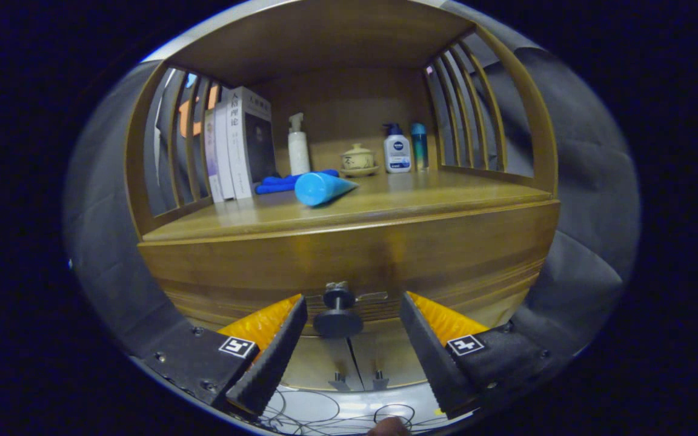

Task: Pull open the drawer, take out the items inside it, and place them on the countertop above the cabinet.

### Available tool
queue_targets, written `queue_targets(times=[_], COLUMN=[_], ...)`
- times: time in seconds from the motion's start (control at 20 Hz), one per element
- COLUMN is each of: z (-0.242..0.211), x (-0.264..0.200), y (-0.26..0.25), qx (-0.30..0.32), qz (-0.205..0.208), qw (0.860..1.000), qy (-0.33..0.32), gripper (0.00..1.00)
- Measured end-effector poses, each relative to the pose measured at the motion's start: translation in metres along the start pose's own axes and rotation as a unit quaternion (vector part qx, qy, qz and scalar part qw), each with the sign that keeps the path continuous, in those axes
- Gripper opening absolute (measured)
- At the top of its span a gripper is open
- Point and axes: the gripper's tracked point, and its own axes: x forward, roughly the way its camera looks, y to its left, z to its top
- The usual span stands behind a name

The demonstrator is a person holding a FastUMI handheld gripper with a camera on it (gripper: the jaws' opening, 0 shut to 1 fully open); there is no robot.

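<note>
Wooden drawer front (349, 260) spans the cabinet width, its long axis running left to right, face toward the gripper and flush with the cabinet body; the drawer is closed. A dark round knob (338, 315) projects from the lower centre of the drawer front, stem axis pointing straight out at the camera.

Gripper (353, 315): fingers spread apart, gripping nothing. The knob sits between the two fingers, with clear room on each side; neither finger touches it.

Below the drawer, two pale cabinet doors (349, 360) meet at a centre seam, each with a small handle just beside the seam.

Above the drawer, the countertop (446, 203) forms an open shelf bay bounded by slatted wooden side rails and a wooden back panel. Its front edge and right half are bare. On it:
- upright books (240, 145) at the left rail;
- a blue tube (322, 186) lying on its side, wide end toward the front;
- a blue item (276, 183) lying flat behind the tube;
- a white pump bottle (298, 148), a small lidded ceramic pot (358, 158), a white bottle with blue pump (397, 150) and a slim teal bottle (419, 145) standing near the back.
</note>
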Motion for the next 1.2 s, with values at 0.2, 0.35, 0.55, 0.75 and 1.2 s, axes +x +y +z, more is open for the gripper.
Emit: queue_targets(times=[0.2, 0.35, 0.55, 0.75, 1.2], z=[0.024, 0.04, 0.059, 0.076, 0.077], x=[-0.044, -0.086, -0.127, -0.17, -0.237], y=[0.005, 0.013, 0.019, 0.026, 0.021], qx=[-0.008, -0.016, -0.038, -0.032, -0.027], qz=[0.02, 0.045, 0.062, 0.079, 0.099], qw=[0.999, 0.998, 0.994, 0.99, 0.987], qy=[-0.029, -0.047, -0.08, -0.108, -0.127], gripper=[1.0, 1.0, 1.0, 1.0, 1.0])
